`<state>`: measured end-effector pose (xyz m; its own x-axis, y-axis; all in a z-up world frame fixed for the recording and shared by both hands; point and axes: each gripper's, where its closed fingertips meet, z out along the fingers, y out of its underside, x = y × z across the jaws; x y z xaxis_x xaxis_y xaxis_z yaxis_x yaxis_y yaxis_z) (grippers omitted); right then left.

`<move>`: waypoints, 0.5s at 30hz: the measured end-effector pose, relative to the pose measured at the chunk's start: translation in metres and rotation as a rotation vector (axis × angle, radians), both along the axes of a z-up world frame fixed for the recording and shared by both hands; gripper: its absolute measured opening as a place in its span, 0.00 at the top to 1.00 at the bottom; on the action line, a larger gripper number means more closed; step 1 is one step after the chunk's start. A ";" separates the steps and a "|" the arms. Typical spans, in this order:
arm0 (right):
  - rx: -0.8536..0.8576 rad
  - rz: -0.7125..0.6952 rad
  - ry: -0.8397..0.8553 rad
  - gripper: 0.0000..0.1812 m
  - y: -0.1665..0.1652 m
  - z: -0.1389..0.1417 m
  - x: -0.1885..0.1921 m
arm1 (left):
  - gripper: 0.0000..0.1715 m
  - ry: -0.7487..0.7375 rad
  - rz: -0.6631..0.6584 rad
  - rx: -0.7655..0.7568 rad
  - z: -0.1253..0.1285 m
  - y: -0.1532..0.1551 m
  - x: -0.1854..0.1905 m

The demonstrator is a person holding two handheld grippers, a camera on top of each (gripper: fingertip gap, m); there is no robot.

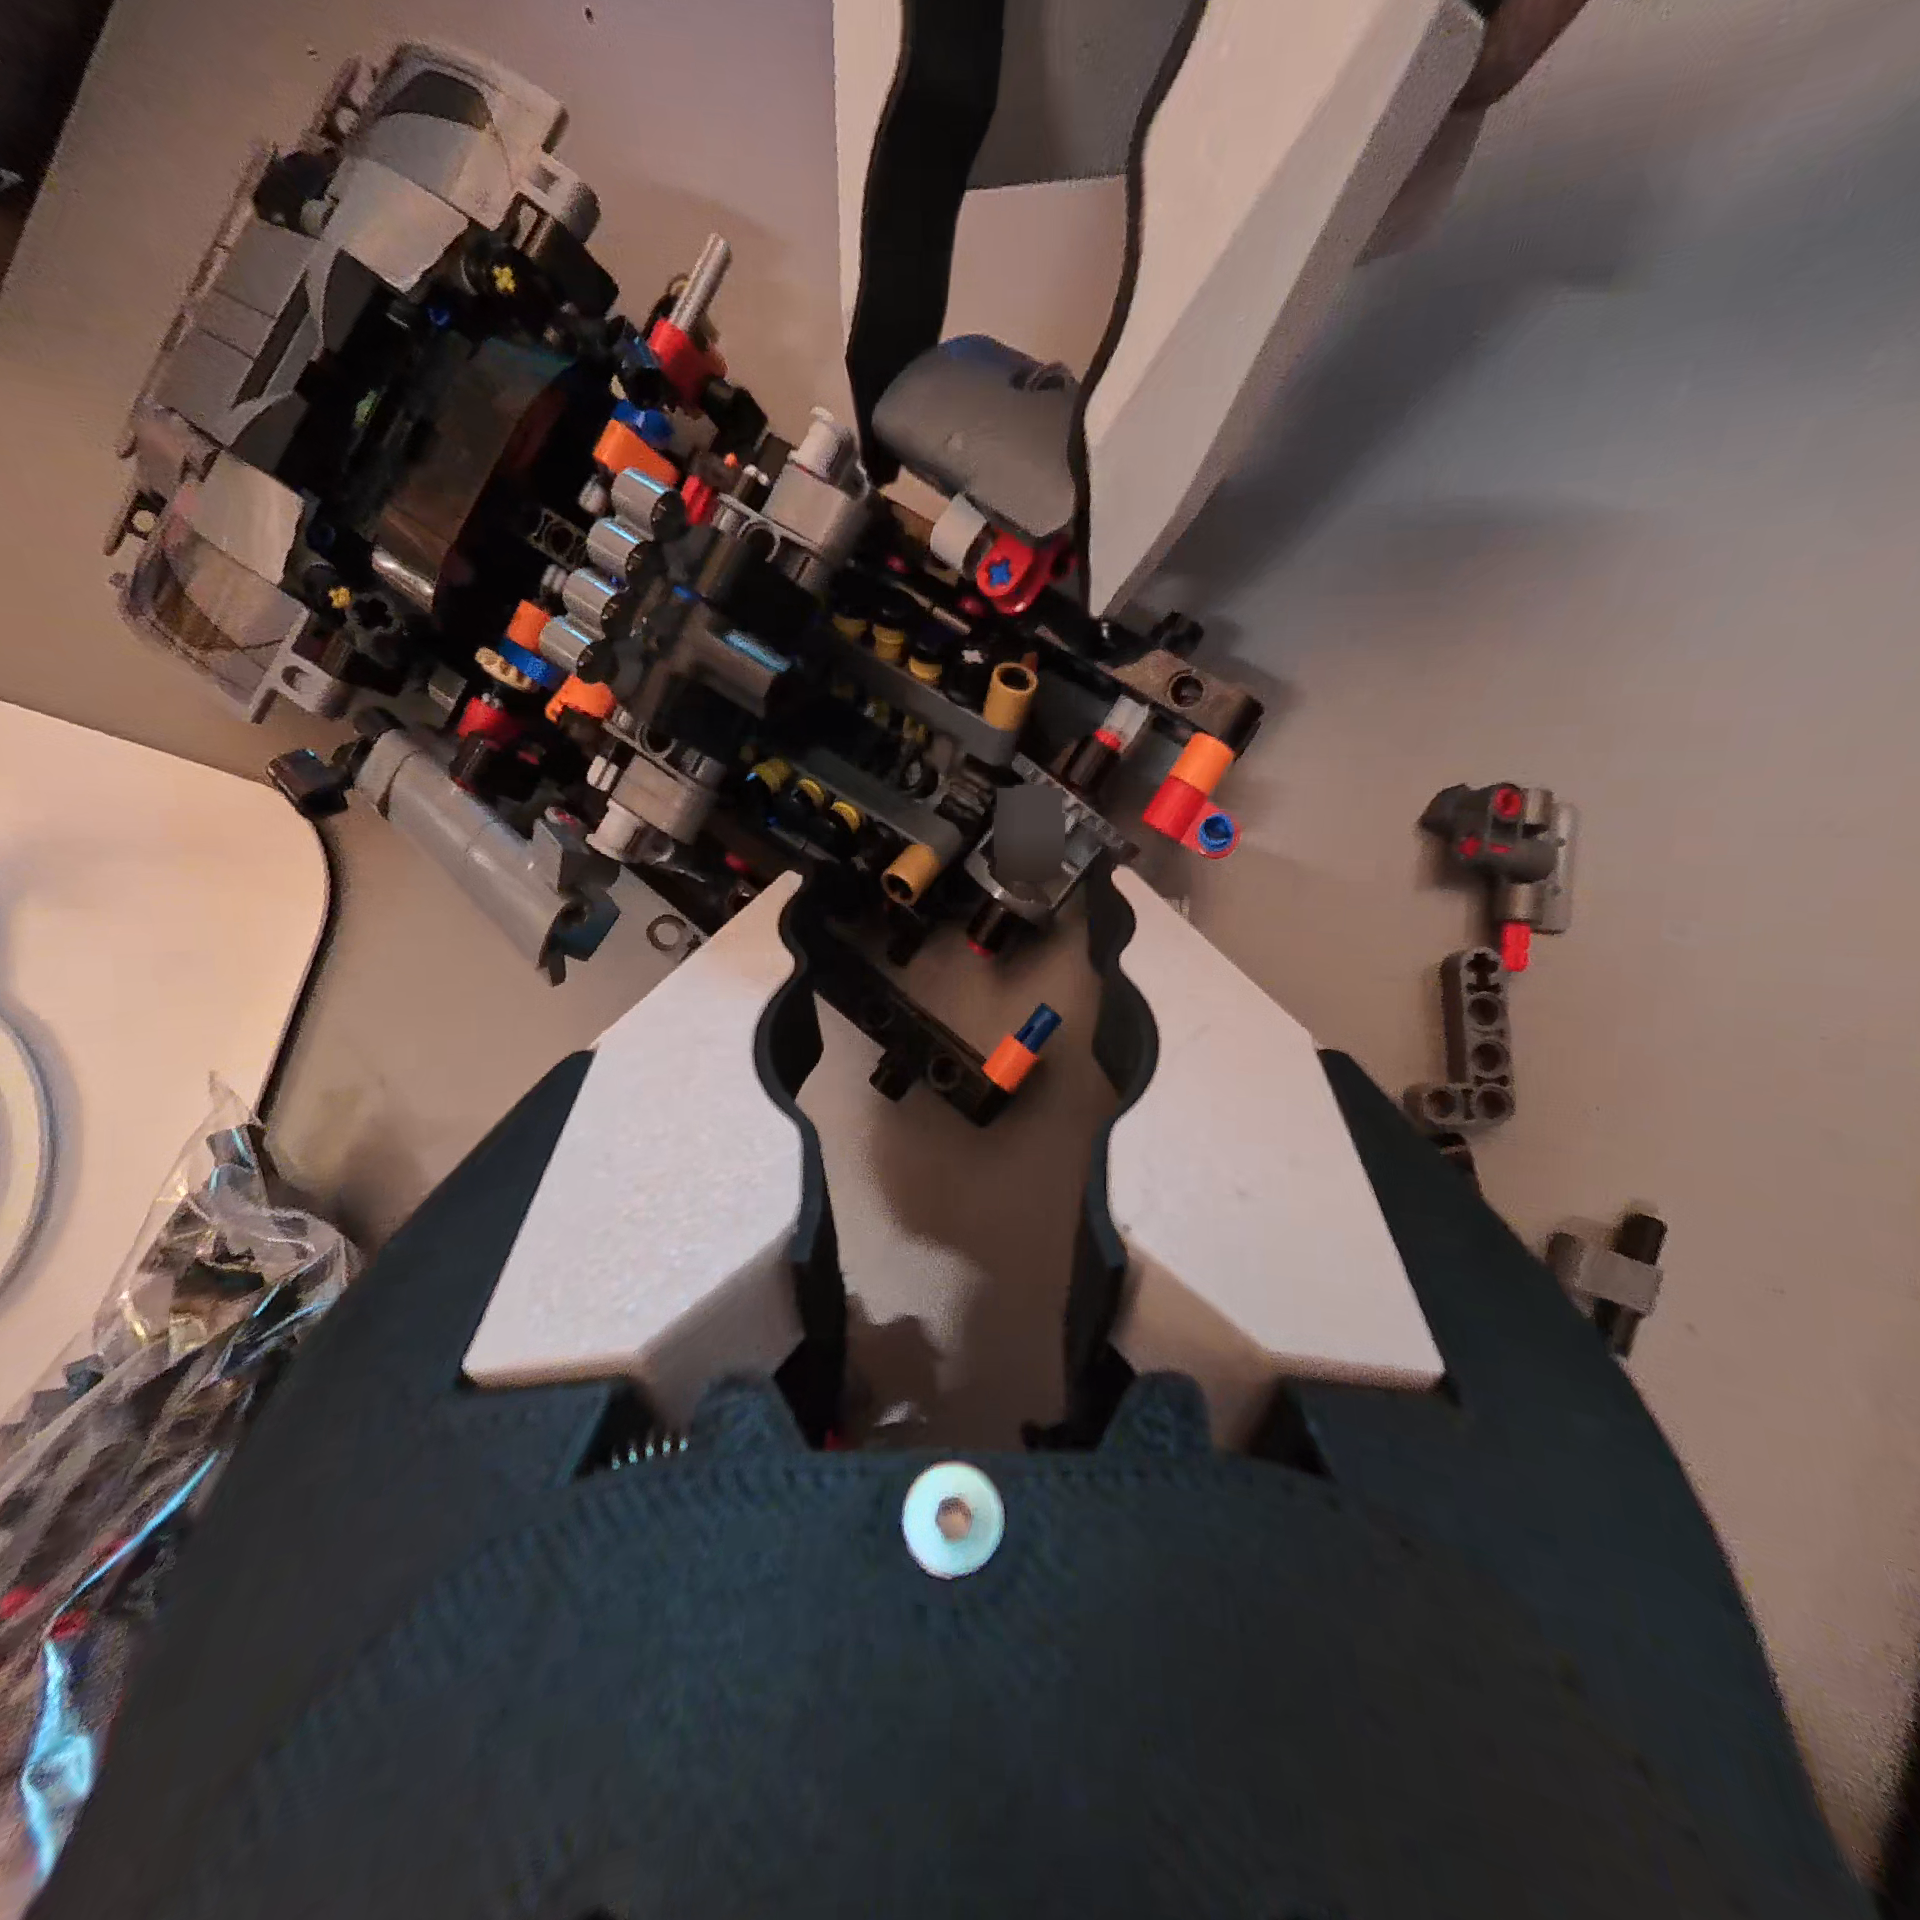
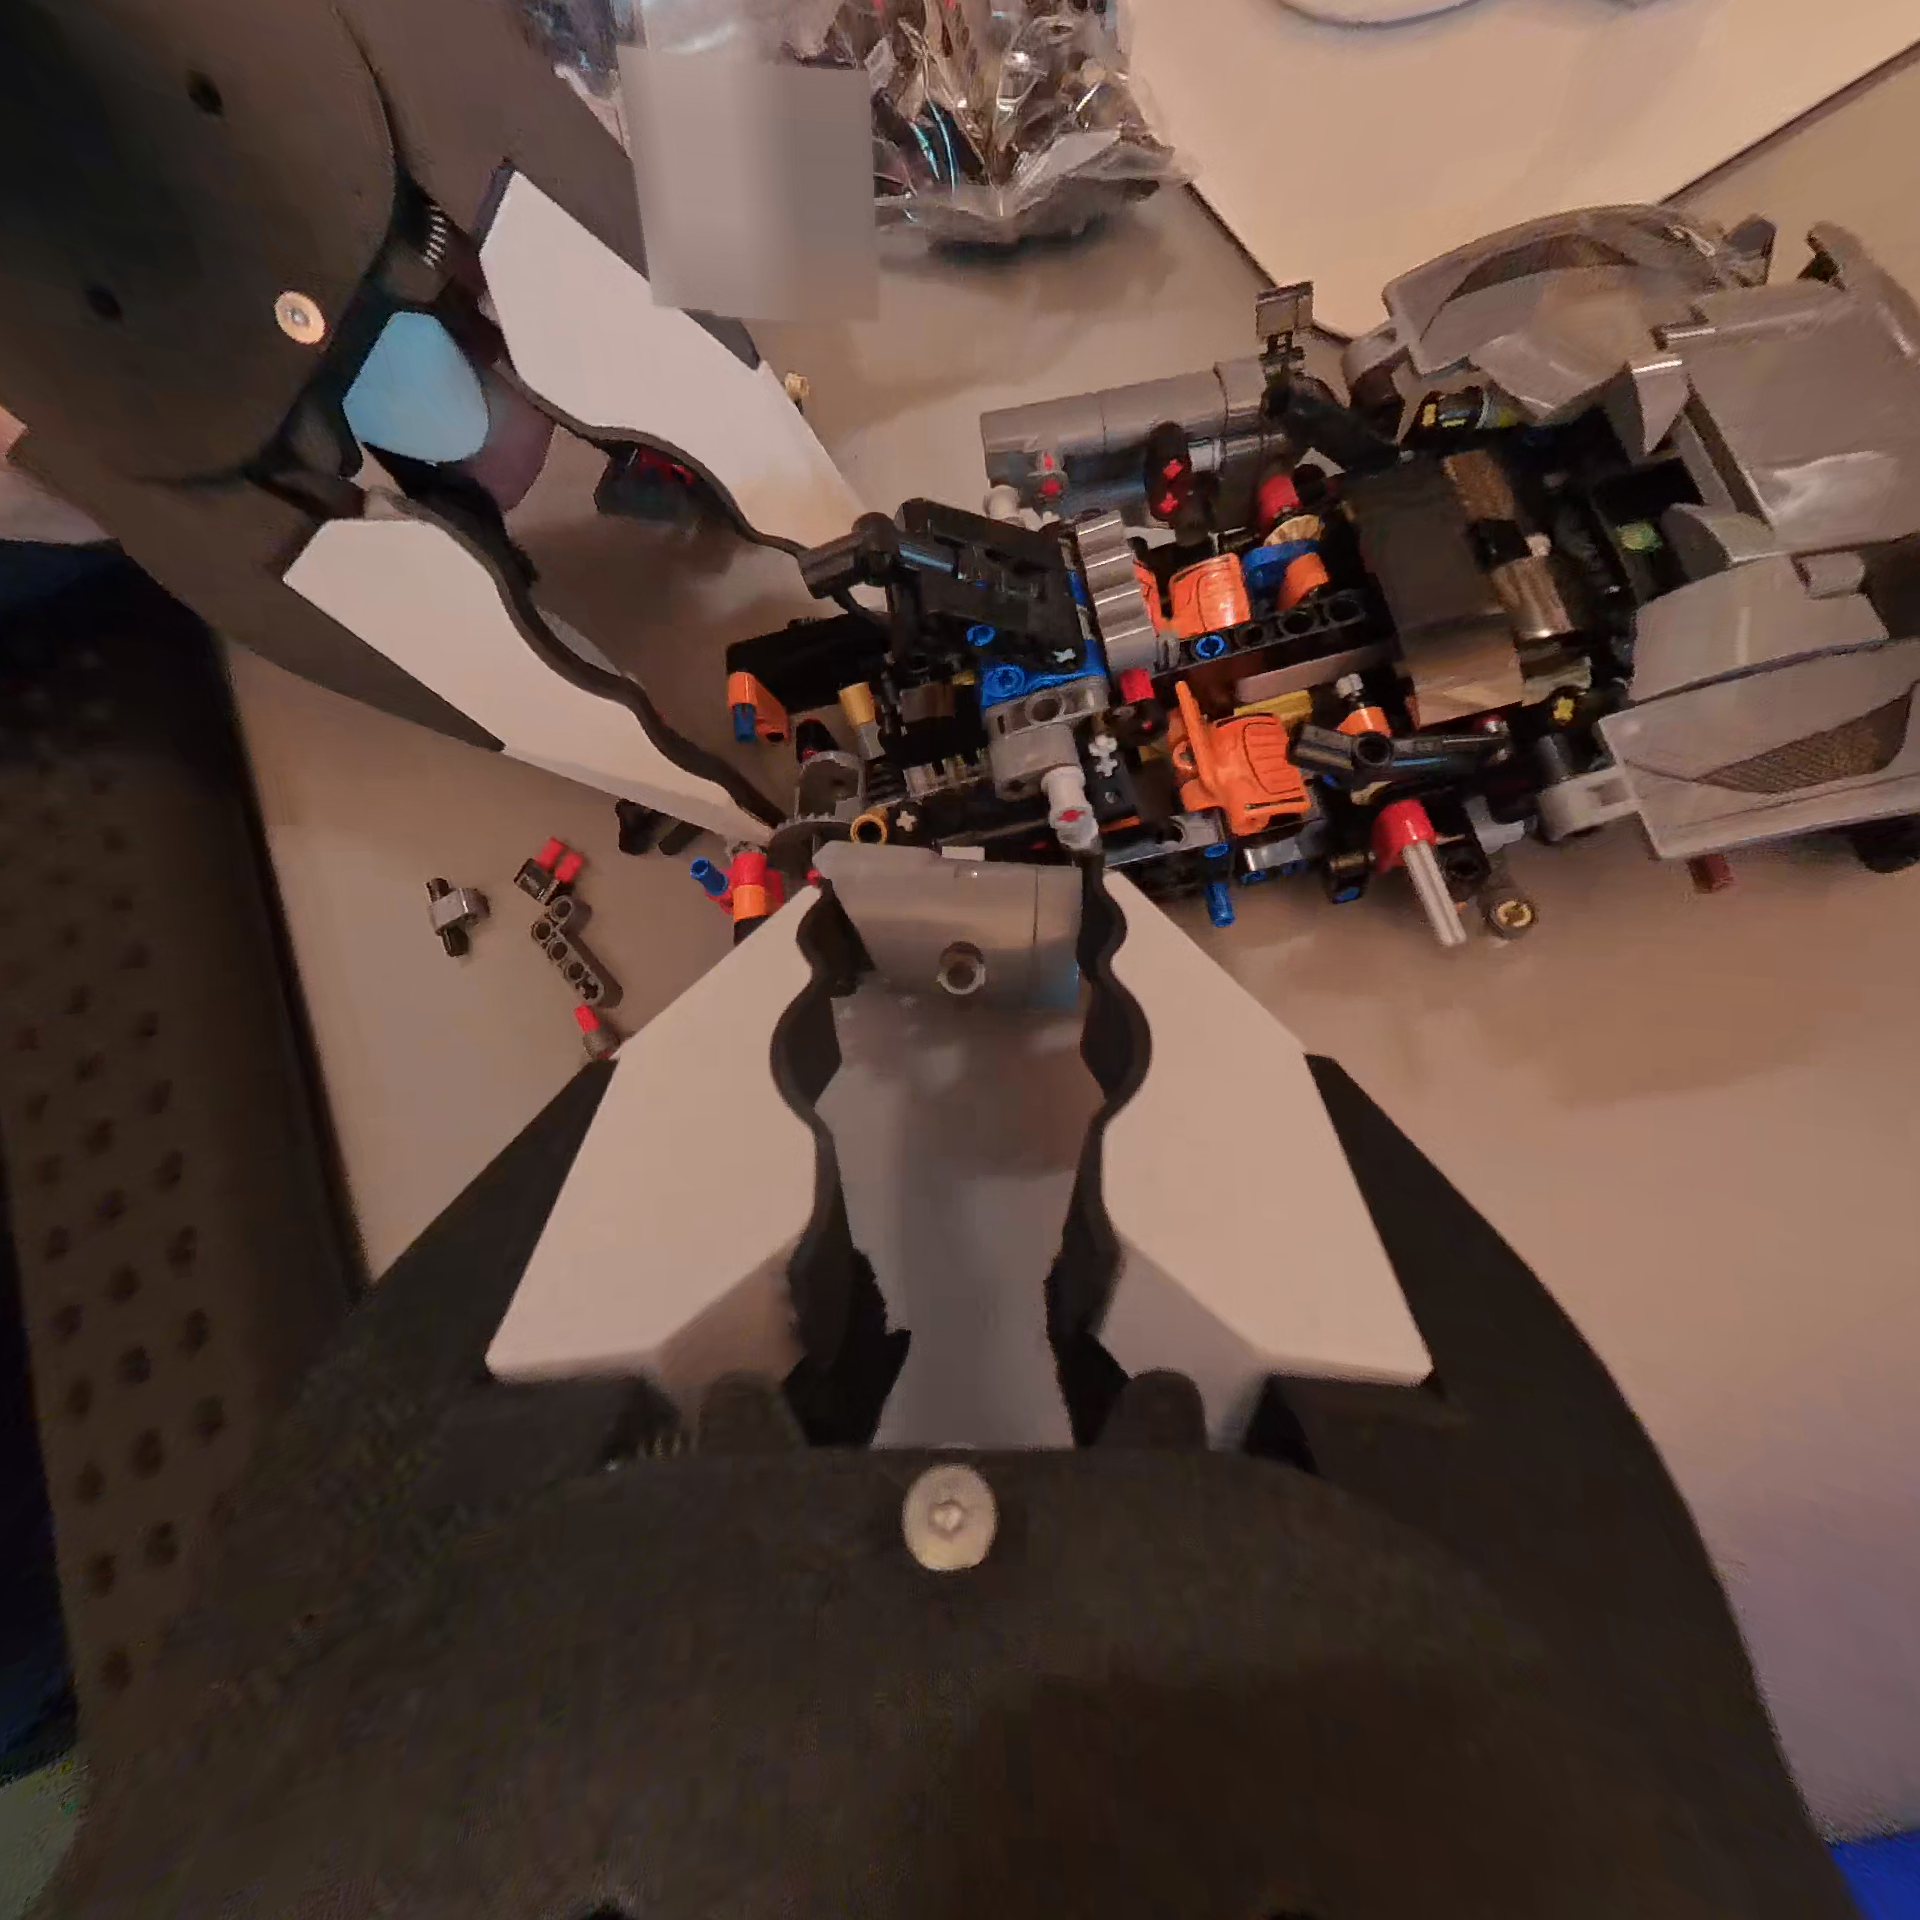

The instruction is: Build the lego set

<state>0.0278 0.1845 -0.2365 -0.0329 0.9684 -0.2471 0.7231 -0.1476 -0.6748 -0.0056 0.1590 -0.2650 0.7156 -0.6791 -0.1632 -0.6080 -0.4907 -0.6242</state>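
Note:
A partly built lego car [image 1: 665, 623], grey bodywork at its far end and open black, orange and blue technic frame nearer, lies on the table; it also shows in the right wrist view [image 2: 1299, 665]. My left gripper [image 1: 951, 894] straddles the near end of the frame, with a black beam [image 1: 914, 1039] between its fingers; in the right wrist view [image 2: 800, 686] its tips press both sides of that end. My right gripper [image 2: 956, 904] is shut on a grey curved panel piece [image 2: 956, 935] and holds it at the car's side, as the left wrist view shows [image 1: 977, 436].
Loose parts lie on the table [image 1: 1662, 520]: a dark grey sub-assembly [image 1: 1507, 842], an L-shaped beam [image 1: 1470, 1039] and a small grey piece [image 1: 1610, 1278]. A clear bag of parts [image 1: 156, 1351] and white paper [image 1: 135, 935] lie at the left. The gap from one gripper's tips to the other's is roughly 6 cm.

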 end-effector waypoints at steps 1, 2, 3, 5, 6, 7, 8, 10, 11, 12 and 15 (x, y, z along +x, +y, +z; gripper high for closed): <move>-0.003 -0.004 0.010 0.76 0.000 0.002 -0.001 | 0.71 0.011 -0.003 0.004 0.000 0.000 -0.001; -0.006 0.000 0.018 0.77 -0.001 0.003 -0.001 | 0.71 0.006 0.000 0.003 0.000 0.000 -0.002; 0.001 0.015 0.008 0.77 -0.002 0.001 -0.001 | 0.71 -0.001 -0.001 -0.002 0.000 0.000 -0.003; 0.094 0.071 -0.060 0.77 -0.003 -0.012 0.005 | 0.72 0.013 -0.009 0.011 0.001 0.000 -0.005; 0.148 0.094 -0.065 0.76 -0.003 -0.013 0.005 | 0.72 0.034 -0.020 0.024 0.001 -0.001 -0.005; 0.189 0.106 -0.068 0.76 -0.002 -0.012 0.006 | 0.72 0.027 -0.019 0.019 0.003 -0.001 -0.004; 0.213 0.113 -0.077 0.76 -0.001 -0.013 0.007 | 0.76 -0.029 -0.016 0.024 0.010 -0.001 -0.001; 0.230 0.124 -0.086 0.75 -0.002 -0.017 0.006 | 0.84 -0.117 -0.041 0.050 0.029 -0.003 0.005; 0.247 0.132 -0.092 0.74 -0.002 -0.018 0.005 | 0.84 -0.112 -0.048 0.078 0.035 -0.003 0.004; 0.256 0.136 -0.095 0.74 -0.002 -0.019 0.004 | 0.85 -0.113 -0.065 0.094 0.039 -0.004 0.008; 0.282 0.141 -0.102 0.75 -0.002 -0.020 0.003 | 0.86 -0.052 -0.110 0.099 0.027 -0.003 0.023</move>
